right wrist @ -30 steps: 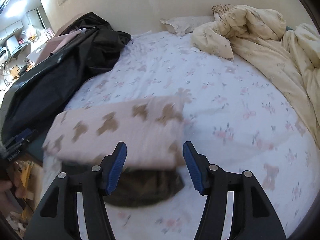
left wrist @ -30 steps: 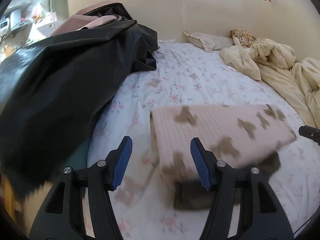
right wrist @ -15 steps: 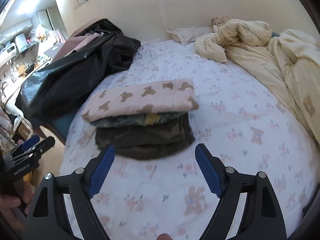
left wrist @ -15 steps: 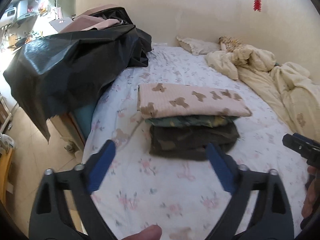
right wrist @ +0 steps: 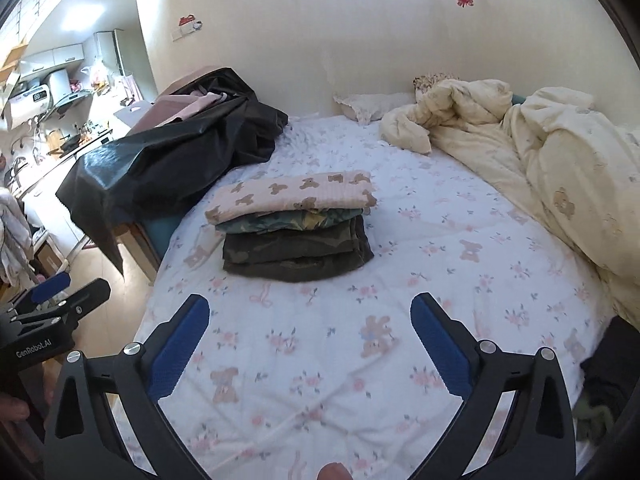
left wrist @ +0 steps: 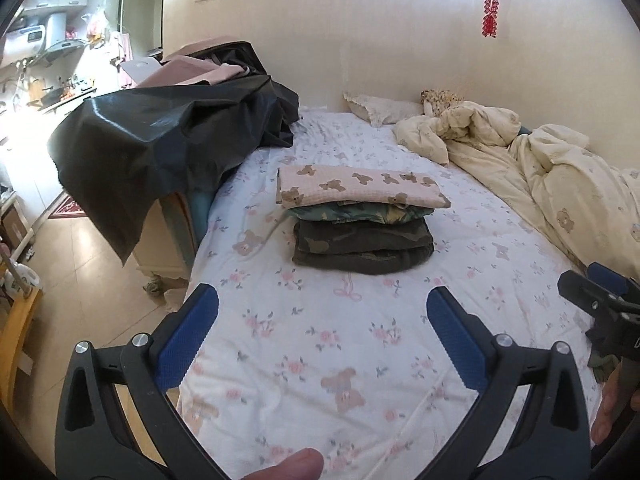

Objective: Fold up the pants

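A stack of folded pants lies mid-bed on the flowered sheet (left wrist: 320, 360). On top are pink pants with brown bears (left wrist: 360, 190), also in the right wrist view (right wrist: 296, 196). Under them are green camouflage pants (left wrist: 360, 213) and dark olive pants (left wrist: 362, 246), also in the right wrist view (right wrist: 296, 250). My left gripper (left wrist: 322, 340) is open and empty, well back from the stack. My right gripper (right wrist: 310, 340) is open and empty, also back from it. The right gripper shows at the left view's right edge (left wrist: 600, 300), the left gripper at the right view's left edge (right wrist: 52, 308).
A black sheet (left wrist: 160, 152) covers a heap at the bed's left side. A cream duvet (left wrist: 560, 176) is bunched along the right. A pillow (left wrist: 384, 108) lies at the wall. Floor (left wrist: 80, 280) and a kitchen lie left of the bed.
Both grippers have let go of the pink pants, opened wide and pulled back and up from the stack. The pink pants now rest on top of the stack.
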### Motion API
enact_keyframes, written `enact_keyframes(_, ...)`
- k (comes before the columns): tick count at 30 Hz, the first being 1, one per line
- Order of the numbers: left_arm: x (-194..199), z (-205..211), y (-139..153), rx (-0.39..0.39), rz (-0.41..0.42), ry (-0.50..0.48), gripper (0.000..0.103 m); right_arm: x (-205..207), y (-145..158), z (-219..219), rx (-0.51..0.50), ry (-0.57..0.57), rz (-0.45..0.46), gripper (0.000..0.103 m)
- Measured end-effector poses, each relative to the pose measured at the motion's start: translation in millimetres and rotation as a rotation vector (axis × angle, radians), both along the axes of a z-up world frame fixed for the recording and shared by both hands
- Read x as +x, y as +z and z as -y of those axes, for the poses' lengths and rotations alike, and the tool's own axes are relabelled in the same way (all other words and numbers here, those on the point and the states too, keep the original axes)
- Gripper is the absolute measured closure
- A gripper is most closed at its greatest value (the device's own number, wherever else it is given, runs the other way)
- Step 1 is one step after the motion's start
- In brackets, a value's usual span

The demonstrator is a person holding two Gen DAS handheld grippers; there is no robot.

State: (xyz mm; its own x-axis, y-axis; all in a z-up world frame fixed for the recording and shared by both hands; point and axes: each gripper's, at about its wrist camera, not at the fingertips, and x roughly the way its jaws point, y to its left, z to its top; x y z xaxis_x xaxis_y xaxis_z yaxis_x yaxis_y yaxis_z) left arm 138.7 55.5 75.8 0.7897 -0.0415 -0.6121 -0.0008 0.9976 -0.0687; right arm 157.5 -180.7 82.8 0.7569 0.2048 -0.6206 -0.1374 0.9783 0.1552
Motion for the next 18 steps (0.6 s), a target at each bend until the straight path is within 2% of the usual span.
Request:
enact_keyframes(7,-49.2,1.4,-4.7,-0.001,0.024,0.011,0.0,-53.6,-0.8,-10.1,-0.037,0.0,0.061,0.0)
enact_keyframes(13,-71.5,4.8,-11.2,-0.019,0.036,0.013,0.0,-72.2,-5.6,-14.5,0.005,-0.015,0.067,0.0)
enact_keyframes(18,-76.4,6.1,-10.1,-0.011,0.055,0.029,0.0,-79.3,-8.1,-24.0,-0.035,-0.038,0.1,0.0)
